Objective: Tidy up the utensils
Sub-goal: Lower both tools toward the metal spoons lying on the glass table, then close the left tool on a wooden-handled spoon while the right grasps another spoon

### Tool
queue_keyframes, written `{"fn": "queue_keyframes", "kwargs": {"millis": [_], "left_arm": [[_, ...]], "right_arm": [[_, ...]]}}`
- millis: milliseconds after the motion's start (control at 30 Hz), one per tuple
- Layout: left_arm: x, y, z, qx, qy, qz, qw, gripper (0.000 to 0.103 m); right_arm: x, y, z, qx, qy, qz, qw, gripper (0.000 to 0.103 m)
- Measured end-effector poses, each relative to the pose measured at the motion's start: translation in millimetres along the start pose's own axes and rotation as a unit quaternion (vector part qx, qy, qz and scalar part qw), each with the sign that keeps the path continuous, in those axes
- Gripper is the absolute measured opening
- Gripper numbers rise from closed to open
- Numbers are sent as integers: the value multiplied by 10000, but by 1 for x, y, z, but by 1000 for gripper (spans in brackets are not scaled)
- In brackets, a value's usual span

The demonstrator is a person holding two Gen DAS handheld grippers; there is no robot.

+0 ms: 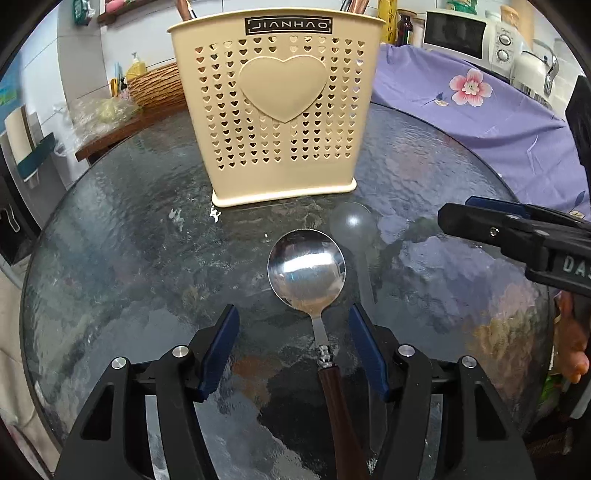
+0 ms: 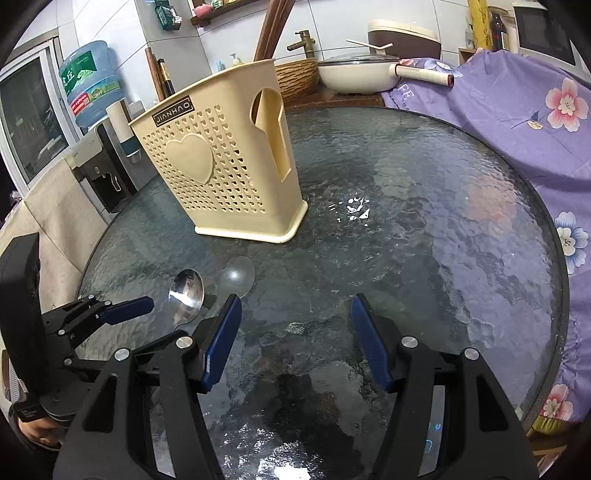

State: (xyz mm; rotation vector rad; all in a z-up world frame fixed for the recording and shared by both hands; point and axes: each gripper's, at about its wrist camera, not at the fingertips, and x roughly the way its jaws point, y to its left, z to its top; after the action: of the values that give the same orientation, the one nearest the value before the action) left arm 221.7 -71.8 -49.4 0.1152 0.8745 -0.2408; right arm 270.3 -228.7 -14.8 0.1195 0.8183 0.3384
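A metal spoon (image 1: 306, 266) with a brown wooden handle (image 1: 340, 406) lies on the round glass table (image 1: 129, 258). Its bowl points at the cream perforated utensil holder (image 1: 277, 110). My left gripper (image 1: 293, 314) is open, its blue pads on either side of the spoon's neck without touching it. The right wrist view shows the spoon (image 2: 186, 291) at lower left and the holder (image 2: 221, 158) with dark sticks rising from it. My right gripper (image 2: 295, 301) is open over bare glass, nothing between its fingers. A pale spoon-shaped patch (image 1: 352, 223) beside the spoon may be a reflection.
A purple floral cloth (image 2: 535, 147) covers the surface to the right of the table. Behind are a white pot (image 2: 354, 74), a woven basket (image 1: 159, 85), a microwave (image 1: 458, 33) and a kettle (image 1: 535, 70). A water bottle (image 2: 90, 81) on a dispenser stands at the left.
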Motion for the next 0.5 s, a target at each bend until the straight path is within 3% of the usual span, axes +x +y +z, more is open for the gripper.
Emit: {"fn": "queue_keyframes", "kwargs": {"millis": [233,500], "left_arm": [[11,-6,13,148,68,-14,9999,59],[17,-7,26,138,153,-76,9998,46]], "right_arm": [[1,-1,-1,49,29,-4,10000,63],[2,-3,0,112,56,-70,9999,63]]}}
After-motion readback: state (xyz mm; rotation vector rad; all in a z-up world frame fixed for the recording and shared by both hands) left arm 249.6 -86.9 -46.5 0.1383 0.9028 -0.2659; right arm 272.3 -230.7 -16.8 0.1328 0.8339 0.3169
